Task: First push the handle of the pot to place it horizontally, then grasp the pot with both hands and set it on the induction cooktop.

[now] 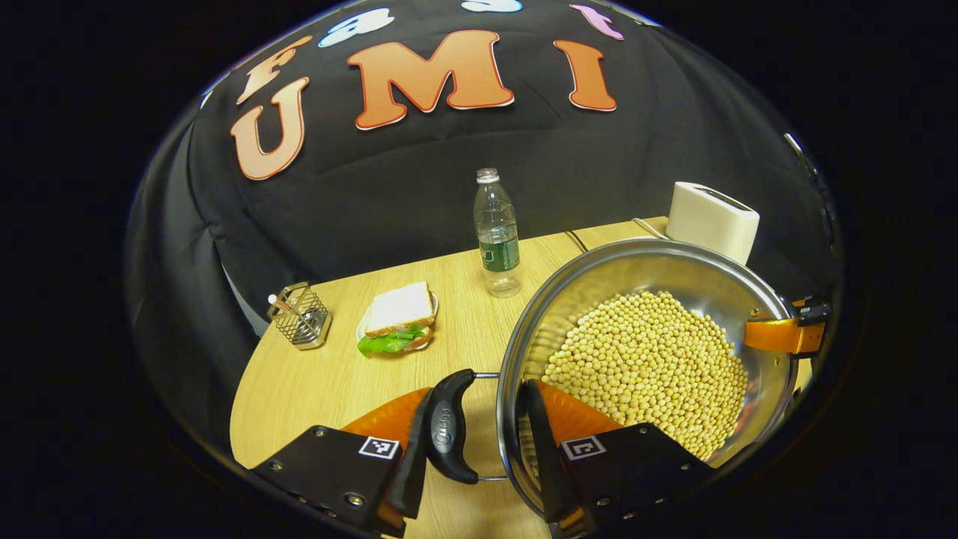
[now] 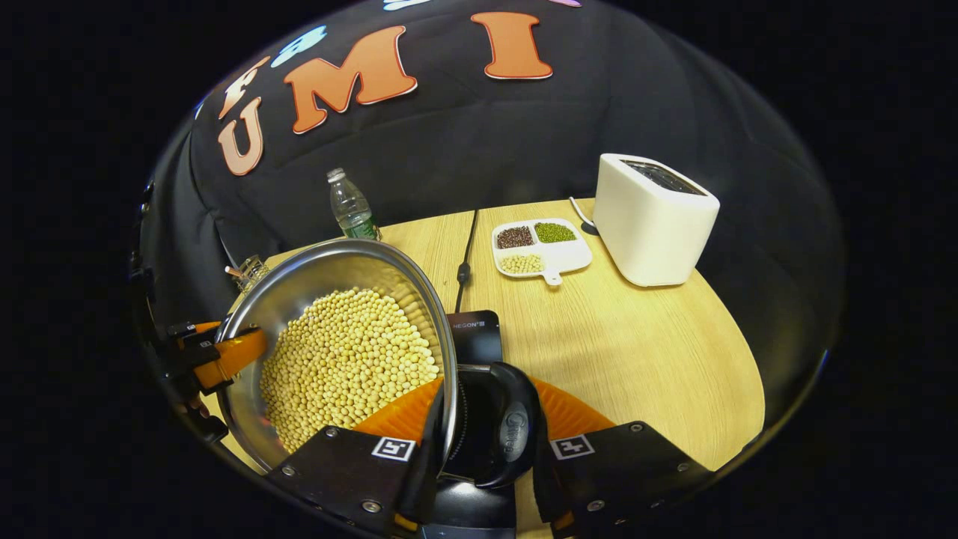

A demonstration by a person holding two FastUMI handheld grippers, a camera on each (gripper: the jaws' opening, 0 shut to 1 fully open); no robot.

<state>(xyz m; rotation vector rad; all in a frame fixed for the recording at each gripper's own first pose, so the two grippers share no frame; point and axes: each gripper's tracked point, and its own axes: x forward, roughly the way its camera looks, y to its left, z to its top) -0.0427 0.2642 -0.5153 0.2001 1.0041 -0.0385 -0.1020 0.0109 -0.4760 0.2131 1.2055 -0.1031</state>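
left gripper (image 1: 488,442): bottom centre of the left gripper view; fingers straddled the pot's rim and its side handle (image 1: 449,428), one finger outside the handle, one inside the bowl. Pinching handle plus rim, as far as I could tell.
right gripper (image 2: 483,442): bottom centre of the right gripper view; same straddle on the opposite handle (image 2: 509,427), one finger inside the rim, one outside the handle. Looked pressed onto it.
why held so: judged a two-sided grip at the handles to keep the loaded pot level for the carry; both handles appeared to lie flat, so the push step seemed done.
pot (image 1: 644,269): steel, right of centre in the left gripper view, lower left in the right gripper view; tilted toward each camera, apparently lifted.
soybeans (image 1: 651,359): heaped inside the pot, could spill if it tipped.
induction cooktop (image 2: 476,337): dark slab just beyond the right gripper, partly under the pot; cable (image 2: 465,247) ran off toward the back.
pot vs cooktop: over or just beside it; touching or not, cannot tell.
sandwich (image 1: 398,318): mid left, on the table (image 1: 314,374).
wire holder (image 1: 301,316): left of the sandwich.
divided dish (image 2: 540,247): mid table, three compartments.
water bottle (image 1: 497,232): upright, far centre.
toaster (image 2: 653,221): far right.
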